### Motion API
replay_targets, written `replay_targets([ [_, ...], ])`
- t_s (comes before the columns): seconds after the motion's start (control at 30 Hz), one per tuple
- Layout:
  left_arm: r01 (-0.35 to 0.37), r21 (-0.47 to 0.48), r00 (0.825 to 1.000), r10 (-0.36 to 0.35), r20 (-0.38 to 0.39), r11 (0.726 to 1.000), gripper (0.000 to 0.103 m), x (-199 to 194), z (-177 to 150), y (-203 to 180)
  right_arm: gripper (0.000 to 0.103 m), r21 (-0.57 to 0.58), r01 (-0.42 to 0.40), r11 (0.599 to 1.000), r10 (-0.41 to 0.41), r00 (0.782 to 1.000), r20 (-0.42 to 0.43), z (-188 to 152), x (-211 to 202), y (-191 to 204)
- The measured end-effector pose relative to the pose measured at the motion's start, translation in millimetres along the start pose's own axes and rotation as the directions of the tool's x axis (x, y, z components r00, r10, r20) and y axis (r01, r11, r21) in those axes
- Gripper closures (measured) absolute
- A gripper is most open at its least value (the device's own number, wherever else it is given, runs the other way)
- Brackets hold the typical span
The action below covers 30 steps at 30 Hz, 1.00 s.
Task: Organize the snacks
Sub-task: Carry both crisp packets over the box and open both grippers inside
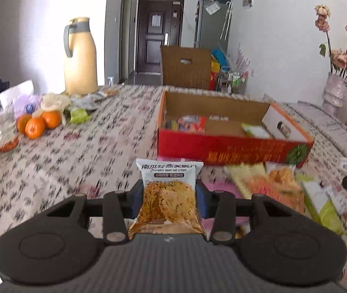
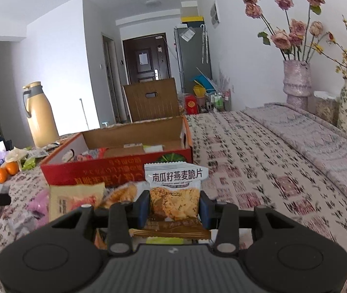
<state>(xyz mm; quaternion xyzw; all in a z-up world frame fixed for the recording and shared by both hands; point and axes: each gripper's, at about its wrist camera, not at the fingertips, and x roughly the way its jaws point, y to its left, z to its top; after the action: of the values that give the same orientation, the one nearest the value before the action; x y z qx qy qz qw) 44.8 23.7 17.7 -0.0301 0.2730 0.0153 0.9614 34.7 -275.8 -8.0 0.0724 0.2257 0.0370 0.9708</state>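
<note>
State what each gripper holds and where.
Left gripper: white-and-orange oat-crisp packet, gripped mid-body. Right gripper: matching packet, mid-body too.

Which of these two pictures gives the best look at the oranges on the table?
The left wrist view: the oranges sit in a clear cluster of three on the tablecloth, near a cream jug. In the right wrist view the oranges are small, squeezed against the left edge and partly hidden.

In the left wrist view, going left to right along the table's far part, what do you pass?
Oranges → yellow thermos jug → red cardboard box → pink vase of dried roses.
</note>
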Motion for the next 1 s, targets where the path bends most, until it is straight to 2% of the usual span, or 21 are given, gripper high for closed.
replay_targets([
  [0.47, 0.027, 0.05, 0.991, -0.034, 0.127, 0.998, 0.06, 32.0, 69.1, -37.7, 0.063, -0.042, -0.039, 0.998, 0.042, 0.997, 0.068, 54.4, 55.3, 24.2],
  [0.8, 0.003, 0.039, 0.995, -0.007, 0.104, 0.999, 0.06, 94.3, 111.8, -55.1, 0.063, -0.032, -0.079, 0.996, 0.08, 0.996, 0.045, 94.6, 120.9, 32.4],
  [1.0, -0.009, 0.043, 0.997, 0.005, 0.082, 0.999, 0.06, 128.3, 121.6, -60.6, 0.063, -0.05, -0.072, 0.996, 0.072, 0.997, 0.013, 100.6, 156.9, 37.8],
])
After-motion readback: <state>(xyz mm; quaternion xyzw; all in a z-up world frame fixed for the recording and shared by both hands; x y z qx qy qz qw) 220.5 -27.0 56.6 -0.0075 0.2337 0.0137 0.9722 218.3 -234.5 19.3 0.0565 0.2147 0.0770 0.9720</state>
